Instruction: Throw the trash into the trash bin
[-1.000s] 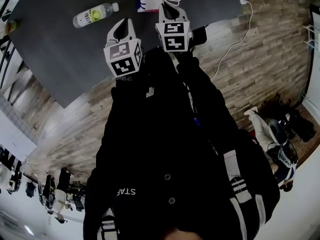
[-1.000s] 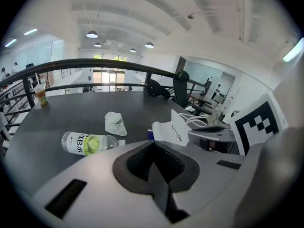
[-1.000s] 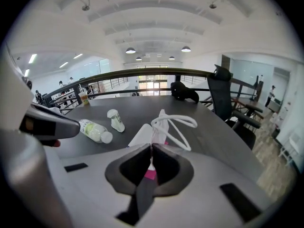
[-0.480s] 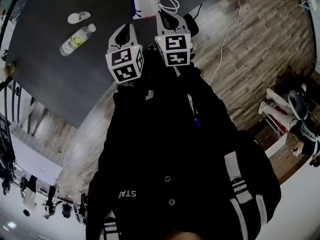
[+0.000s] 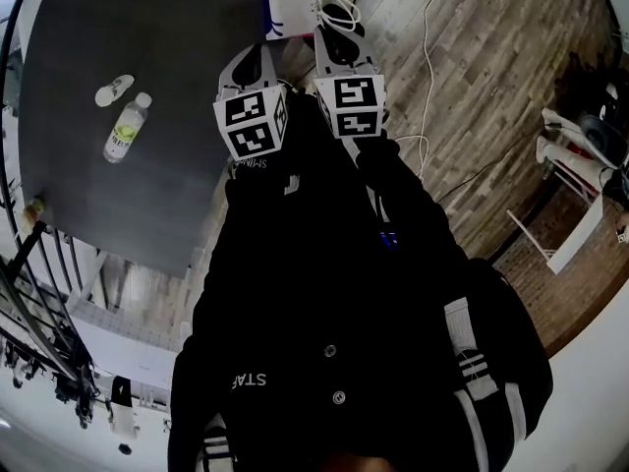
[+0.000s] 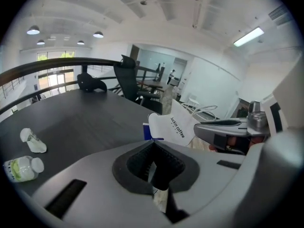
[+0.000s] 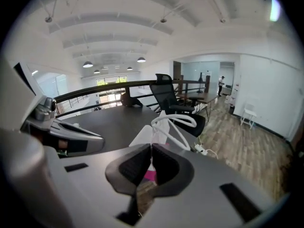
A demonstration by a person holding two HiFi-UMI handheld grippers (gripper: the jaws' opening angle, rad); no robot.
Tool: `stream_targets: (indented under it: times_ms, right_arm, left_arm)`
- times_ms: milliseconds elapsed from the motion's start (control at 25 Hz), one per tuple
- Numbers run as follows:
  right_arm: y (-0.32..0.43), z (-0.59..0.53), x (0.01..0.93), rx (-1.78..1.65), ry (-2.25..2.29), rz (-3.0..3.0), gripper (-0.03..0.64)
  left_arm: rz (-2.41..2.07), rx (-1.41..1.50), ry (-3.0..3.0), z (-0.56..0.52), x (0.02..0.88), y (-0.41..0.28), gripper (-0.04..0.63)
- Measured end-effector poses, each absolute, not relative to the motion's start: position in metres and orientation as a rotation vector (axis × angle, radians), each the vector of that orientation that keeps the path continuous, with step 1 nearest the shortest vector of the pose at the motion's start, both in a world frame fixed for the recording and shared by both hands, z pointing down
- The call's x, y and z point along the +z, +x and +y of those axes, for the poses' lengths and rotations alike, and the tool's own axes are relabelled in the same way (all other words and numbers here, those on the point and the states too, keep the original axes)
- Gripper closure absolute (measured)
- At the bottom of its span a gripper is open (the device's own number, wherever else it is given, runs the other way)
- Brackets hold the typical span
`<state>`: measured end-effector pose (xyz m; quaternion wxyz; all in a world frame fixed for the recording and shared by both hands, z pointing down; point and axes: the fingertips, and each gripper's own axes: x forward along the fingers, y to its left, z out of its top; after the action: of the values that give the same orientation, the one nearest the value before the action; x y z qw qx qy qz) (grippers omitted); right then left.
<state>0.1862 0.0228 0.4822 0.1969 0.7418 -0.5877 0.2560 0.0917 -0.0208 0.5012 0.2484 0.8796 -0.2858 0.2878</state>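
Observation:
A white paper bag (image 5: pixel 291 6) with looped white handles hangs off the dark table's (image 5: pixel 147 28) near edge, held from both sides. My left gripper (image 5: pixel 261 49) is shut on its left side and my right gripper (image 5: pixel 331 33) on its right, by the handles. In the left gripper view the printed bag (image 6: pixel 173 127) rises just past the closed left gripper (image 6: pixel 153 161). The right gripper view has the bag's handles (image 7: pixel 172 123) above the closed right gripper (image 7: pixel 151 161). No trash bin is in view.
A plastic bottle (image 5: pixel 126 129) lies on the table beside a crumpled white piece (image 5: pixel 114 88); both also show in the left gripper view, the bottle (image 6: pixel 21 167) and the piece (image 6: pixel 33 140). A black office chair (image 7: pixel 171 96) stands behind the table. A white cable (image 5: pixel 428 87) runs over the wooden floor; a railing (image 5: pixel 39 293) lies left.
Both grippers have carried the bag sideways along the table's edge. In the head view the table, bottle and white piece have slid left and down, and more floor shows at the right.

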Motion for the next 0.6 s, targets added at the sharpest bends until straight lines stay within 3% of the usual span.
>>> stream_targets:
  times_ms: [600]
  right_arm:
    - [0.276, 0.118, 0.540, 0.870, 2.240, -1.359, 0.592]
  left_arm:
    - [-0.479, 0.972, 2.456, 0.047, 0.557, 0.185, 0.595]
